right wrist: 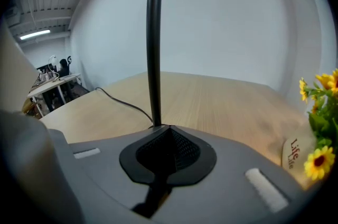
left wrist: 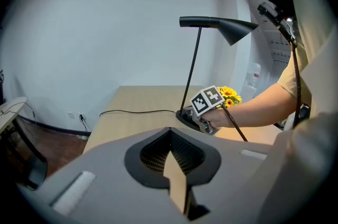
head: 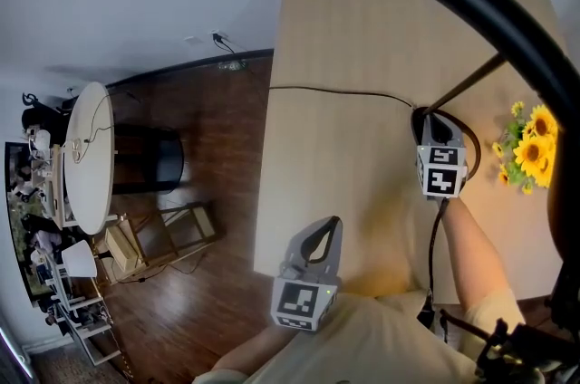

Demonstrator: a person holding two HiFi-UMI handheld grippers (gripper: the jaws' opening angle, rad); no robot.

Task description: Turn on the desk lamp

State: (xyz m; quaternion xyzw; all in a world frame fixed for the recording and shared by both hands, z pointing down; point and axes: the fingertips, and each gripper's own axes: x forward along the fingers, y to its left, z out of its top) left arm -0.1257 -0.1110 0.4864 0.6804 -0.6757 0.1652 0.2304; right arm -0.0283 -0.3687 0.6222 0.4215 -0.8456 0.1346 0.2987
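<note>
A black desk lamp stands on the light wood table [head: 344,29]. Its round base [head: 417,125] lies right of centre, its thin pole [right wrist: 153,33] rises straight up, and its cone shade [left wrist: 232,27] hangs over the table's right part. The shade's opening faces down, so the bulb is hidden. My right gripper [head: 433,121] is shut, its tips [right wrist: 169,128] down over the base just in front of the pole; its marker cube [left wrist: 208,100] shows beside the base. My left gripper [head: 332,224] is shut and holds nothing, hovering near the table's front edge [left wrist: 169,130].
The lamp's black cable [head: 335,91] runs left across the table to its edge. A bunch of sunflowers [head: 530,147] stands right of the base. On the wooden floor to the left are a white round table [head: 89,156], a dark chair [head: 149,158] and a wooden stool [head: 172,233].
</note>
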